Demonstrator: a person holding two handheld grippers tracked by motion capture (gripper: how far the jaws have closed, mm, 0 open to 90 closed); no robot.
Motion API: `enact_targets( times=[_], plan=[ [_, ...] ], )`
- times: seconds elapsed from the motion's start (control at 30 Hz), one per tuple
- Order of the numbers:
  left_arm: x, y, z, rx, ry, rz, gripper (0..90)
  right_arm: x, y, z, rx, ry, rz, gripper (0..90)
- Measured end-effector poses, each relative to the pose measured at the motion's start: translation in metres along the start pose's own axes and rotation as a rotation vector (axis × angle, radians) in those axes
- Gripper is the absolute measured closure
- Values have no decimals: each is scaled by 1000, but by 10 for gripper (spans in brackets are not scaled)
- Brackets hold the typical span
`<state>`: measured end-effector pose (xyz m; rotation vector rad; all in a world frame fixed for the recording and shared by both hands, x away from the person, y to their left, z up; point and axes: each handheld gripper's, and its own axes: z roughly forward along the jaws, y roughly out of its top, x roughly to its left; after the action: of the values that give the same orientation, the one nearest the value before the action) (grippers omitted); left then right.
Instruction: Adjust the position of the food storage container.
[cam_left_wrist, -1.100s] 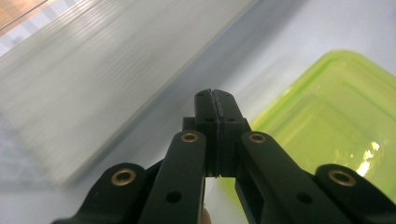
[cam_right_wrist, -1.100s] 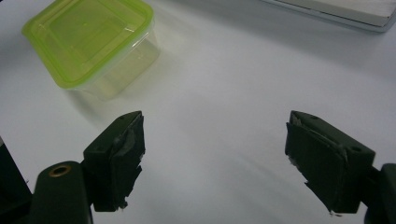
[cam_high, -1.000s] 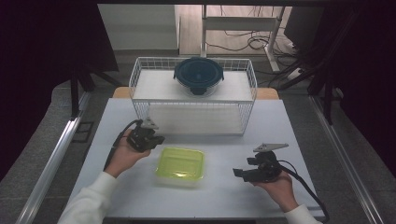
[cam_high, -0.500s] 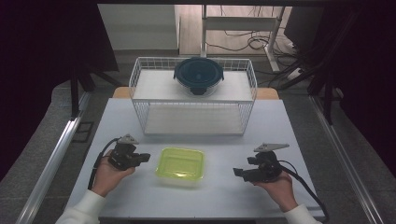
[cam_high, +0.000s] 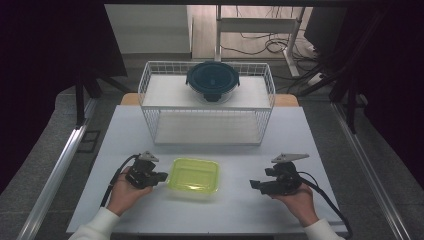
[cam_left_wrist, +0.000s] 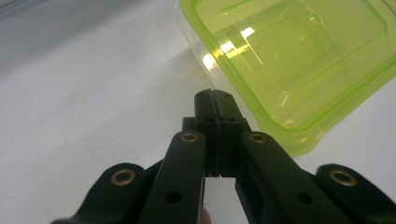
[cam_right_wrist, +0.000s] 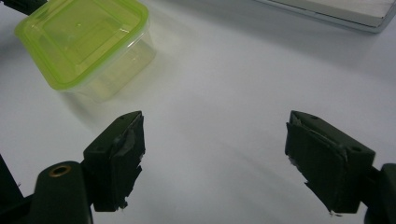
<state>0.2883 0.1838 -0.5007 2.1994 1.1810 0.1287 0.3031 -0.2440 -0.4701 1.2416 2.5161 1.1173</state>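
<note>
The left gripper (cam_high: 161, 178) sits low over the white surface (cam_high: 235, 210), its two black jaws pressed together with nothing between them, and its tip lies just beside the left edge of the translucent lime-green plastic container with a snap-on lid (cam_high: 194, 175). In the left gripper view the closed tip (cam_left_wrist: 215, 100) points at the rounded near corner of that container (cam_left_wrist: 299, 60), close enough that a forward nudge would likely slide the light box across the smooth surface rather than catch it. With the jaws shut, no grip is possible; they would have to spread first, and spreading this near the rim could knock the lid's lip or tip the box. Behind, the white wire basket (cam_high: 207, 125) holds a round dark-blue lidded bowl (cam_high: 212, 80), well apart from the hands. To the right, the right gripper (cam_high: 255, 184) rests near the surface with its jaws spread wide and empty, aimed towards the container (cam_right_wrist: 84, 42) but well apart from it, so it cannot brace the box if the left side pushes it that way.
</note>
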Motion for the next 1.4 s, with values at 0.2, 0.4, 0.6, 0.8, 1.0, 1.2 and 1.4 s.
enact_targets(
  times=[0.2,0.4,0.6,0.8,1.0,1.2,1.4],
  plan=[
    [-2,0,2,9,-3,8,900,0,0,0,-2,1,-1,194],
    [-8,1,5,8,-21,8,900,0,0,0,-2,3,-4,195],
    [-18,4,11,22,-36,27,900,0,0,0,2,1,0,194],
    [-29,10,18,19,-43,57,900,0,0,0,2,3,1,195],
    [-34,14,24,30,-46,75,900,0,0,1,2,2,0,195],
    [-34,14,24,31,-45,77,900,0,0,0,-2,0,4,194],
    [-24,12,19,4,-29,54,900,-1,1,-1,-18,-6,5,195]
  ],
)
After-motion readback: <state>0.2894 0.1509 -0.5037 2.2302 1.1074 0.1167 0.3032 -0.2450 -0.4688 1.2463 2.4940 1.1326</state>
